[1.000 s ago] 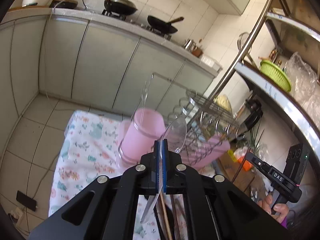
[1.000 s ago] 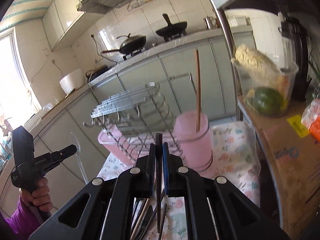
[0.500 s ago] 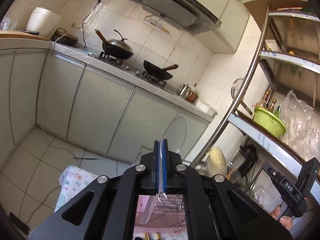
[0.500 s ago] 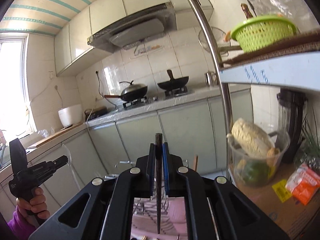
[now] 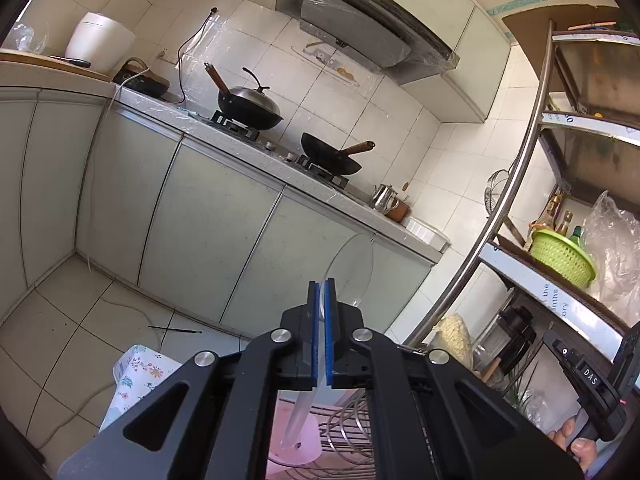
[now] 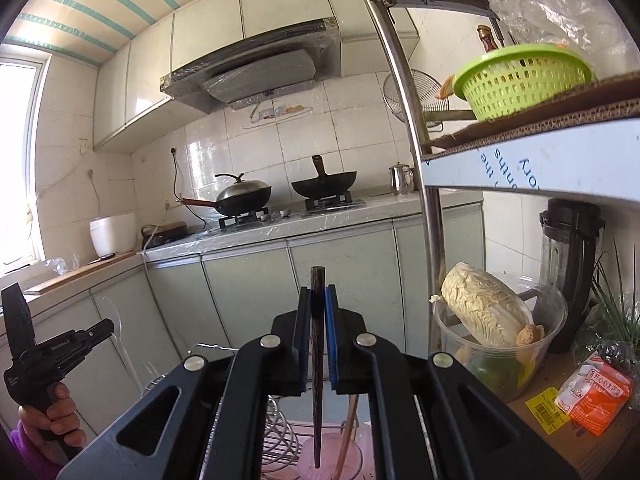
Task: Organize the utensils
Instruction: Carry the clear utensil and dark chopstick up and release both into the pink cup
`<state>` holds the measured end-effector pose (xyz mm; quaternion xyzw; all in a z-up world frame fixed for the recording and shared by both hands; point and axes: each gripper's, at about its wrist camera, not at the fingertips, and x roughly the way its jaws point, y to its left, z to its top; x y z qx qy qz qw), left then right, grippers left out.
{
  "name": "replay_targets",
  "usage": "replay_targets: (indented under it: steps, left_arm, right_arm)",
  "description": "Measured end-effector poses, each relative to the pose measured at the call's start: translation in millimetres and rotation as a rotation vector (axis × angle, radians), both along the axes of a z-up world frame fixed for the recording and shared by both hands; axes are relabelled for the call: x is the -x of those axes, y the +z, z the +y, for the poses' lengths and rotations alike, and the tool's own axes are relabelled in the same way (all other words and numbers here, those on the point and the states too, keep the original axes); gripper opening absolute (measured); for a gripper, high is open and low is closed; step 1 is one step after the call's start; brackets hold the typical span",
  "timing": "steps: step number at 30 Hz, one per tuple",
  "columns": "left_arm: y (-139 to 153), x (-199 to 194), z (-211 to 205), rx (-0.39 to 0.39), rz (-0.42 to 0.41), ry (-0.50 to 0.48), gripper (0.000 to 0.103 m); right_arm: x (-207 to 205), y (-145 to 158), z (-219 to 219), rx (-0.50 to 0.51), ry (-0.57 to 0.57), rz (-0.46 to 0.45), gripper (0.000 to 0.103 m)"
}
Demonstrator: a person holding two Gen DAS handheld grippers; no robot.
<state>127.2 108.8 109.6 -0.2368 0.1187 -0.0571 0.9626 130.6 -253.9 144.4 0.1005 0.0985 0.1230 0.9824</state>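
The left gripper [image 5: 322,316] is clenched on a clear plastic spoon [image 5: 352,268], and the right gripper [image 6: 318,320] clamps a dark wooden chopstick [image 6: 317,400]. Both utensils hang above the pink plastic cup [image 6: 332,454]. The carrying step seems in hand; next each utensil must be lowered carefully into this holder.

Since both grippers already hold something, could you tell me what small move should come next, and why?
Probably lower the right gripper so the dark chopstick drops into the pink cup directly below, where a wooden chopstick already stands. The left gripper grips a clear plastic spoon.

Black tongs [image 5: 322,292], blue pads [image 5: 328,336], seemingly purple sleeve [image 6: 28,454]
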Motion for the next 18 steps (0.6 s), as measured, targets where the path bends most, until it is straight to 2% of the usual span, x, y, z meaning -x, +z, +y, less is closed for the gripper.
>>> replay_targets:
  steps: [4, 18]
  left_arm:
    - [-14.4, -5.2, -0.6, -0.011, 0.029, -0.002, 0.001]
    - [-63.6, 0.5, 2.7, 0.042, 0.186, -0.024, 0.001]
  right_arm:
    - [-9.8, -15.5, -1.2, -0.003, -0.002, 0.045, 0.007]
    - [-21.2, -74.0, -8.4, -0.036, 0.016, 0.228, 0.007]
